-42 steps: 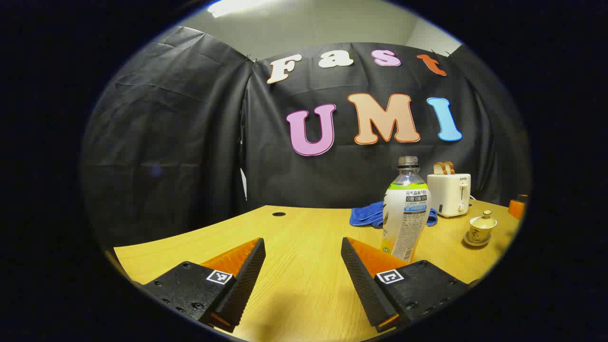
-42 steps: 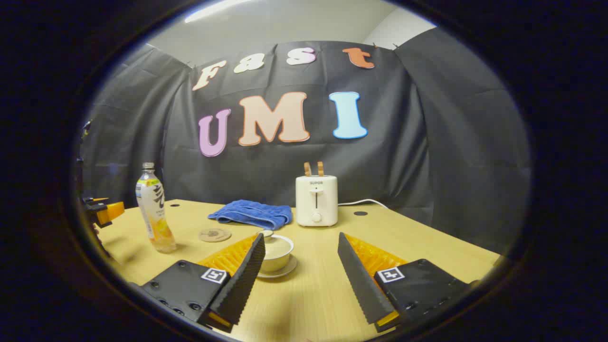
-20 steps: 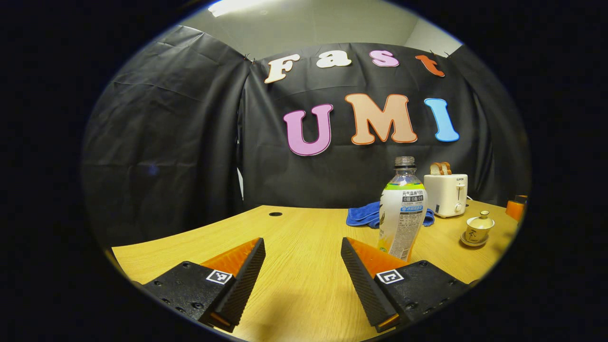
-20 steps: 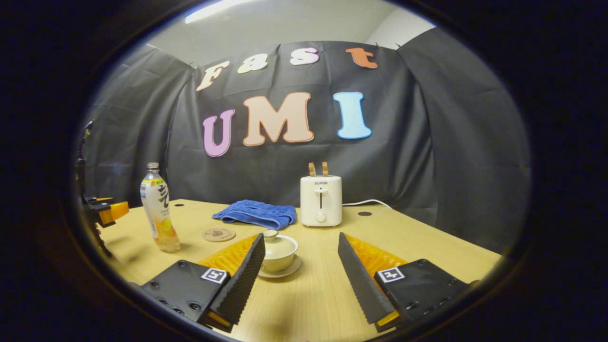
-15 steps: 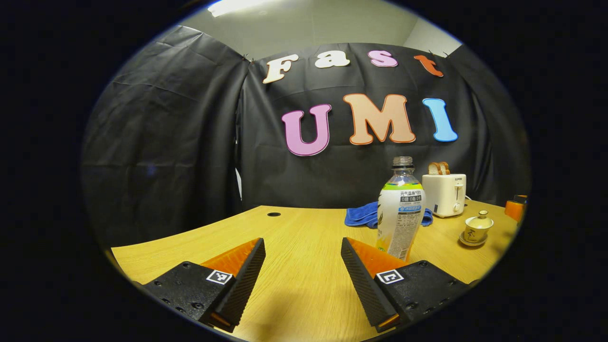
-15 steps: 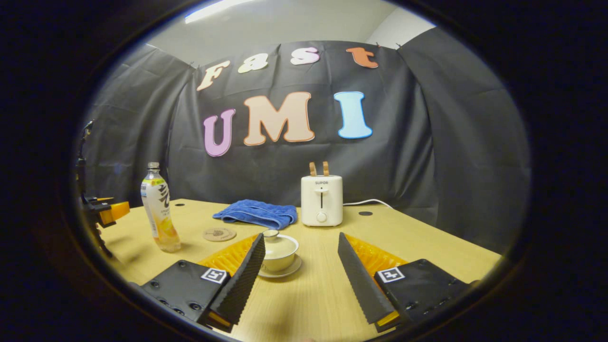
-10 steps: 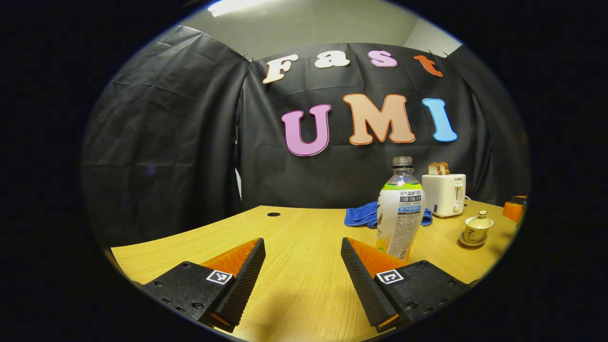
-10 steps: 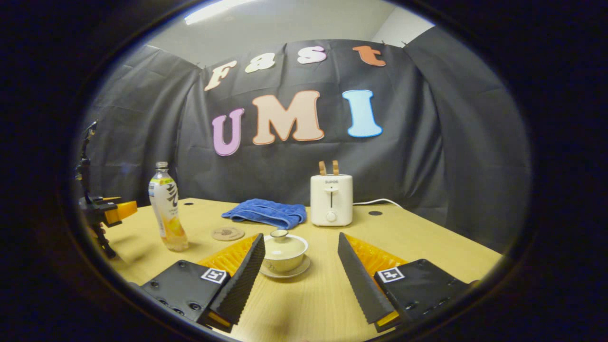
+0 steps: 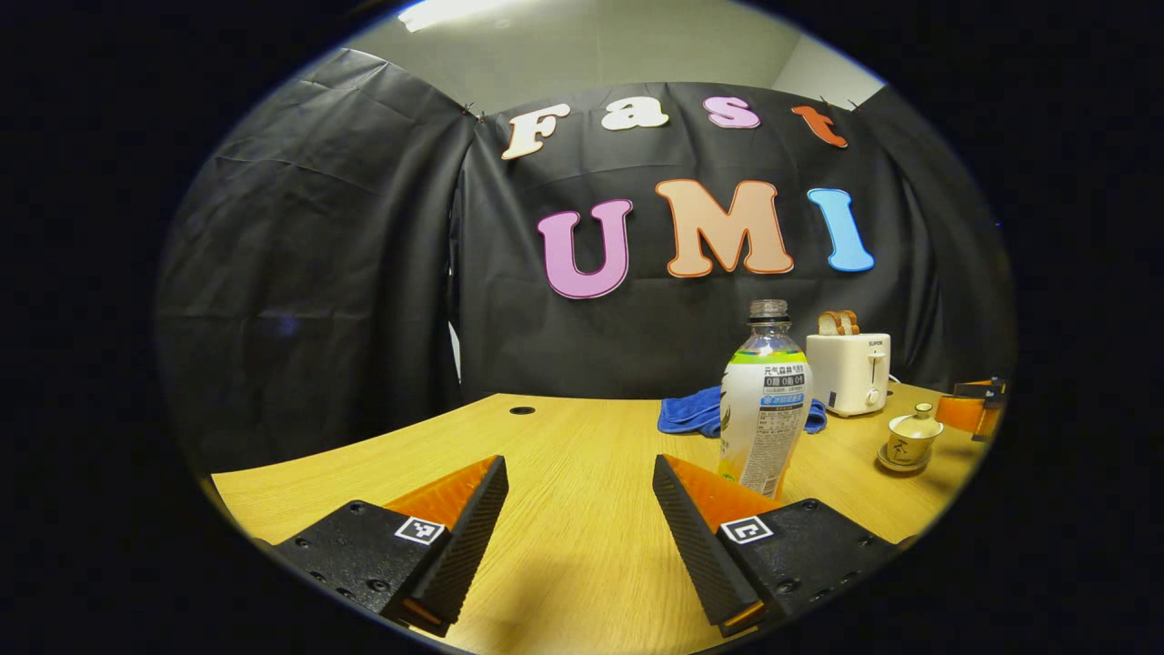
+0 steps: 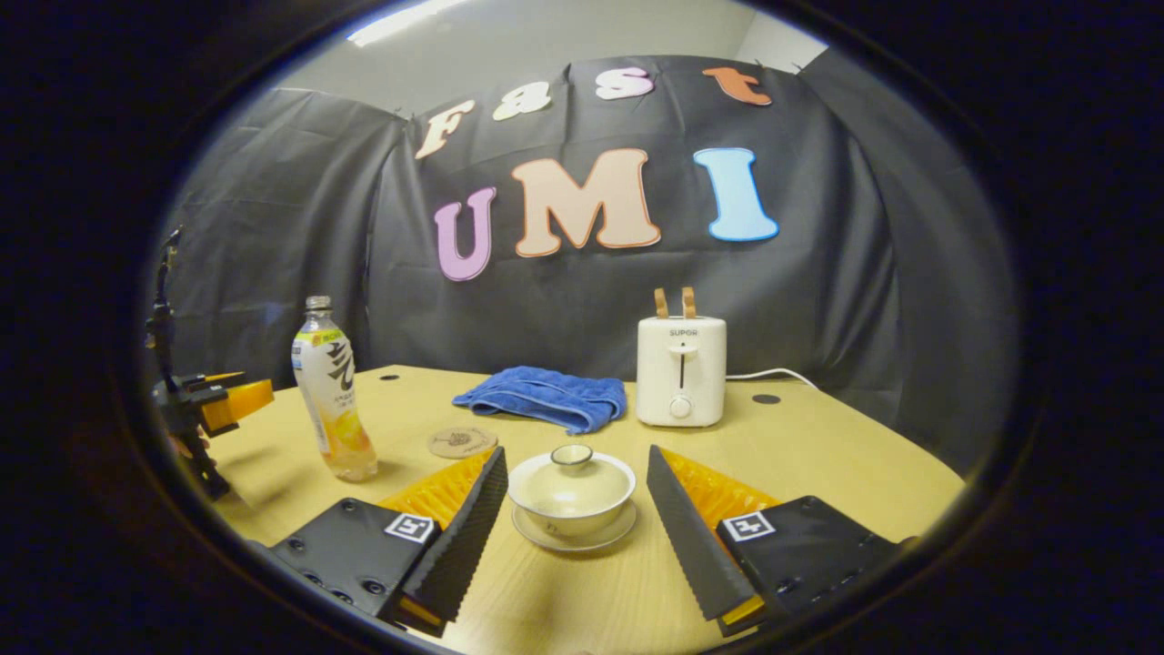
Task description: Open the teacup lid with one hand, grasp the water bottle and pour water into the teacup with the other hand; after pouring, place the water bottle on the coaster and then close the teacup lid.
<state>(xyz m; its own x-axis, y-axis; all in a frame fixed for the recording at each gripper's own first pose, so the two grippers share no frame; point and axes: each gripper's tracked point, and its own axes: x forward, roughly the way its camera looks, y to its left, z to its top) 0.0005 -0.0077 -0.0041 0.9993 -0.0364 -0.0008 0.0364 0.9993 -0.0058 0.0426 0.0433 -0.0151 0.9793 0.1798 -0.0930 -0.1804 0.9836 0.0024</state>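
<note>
The lidded teacup (image 10: 572, 492) is framed dead ahead between the spread, empty fingers of the right gripper (image 10: 576, 523), seemingly untouched.

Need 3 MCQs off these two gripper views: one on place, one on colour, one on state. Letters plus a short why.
1. In the right gripper view, where does the coaster lie?
A. under the water bottle
B. on the table between the water bottle and the blue towel
C. on top of the toaster

2. What colour is the toaster?
A. white
B. red
C. black

3. What state is the teacup lid in?
A. lifted in the right claw
B. lying on the towel
C. still on the teacup

Key: 1 B, the coaster lies bare, apart from the bottle. 2 A, its body is white. 3 C, the lid sits on the cup between the open fingers of the right claw.
</note>
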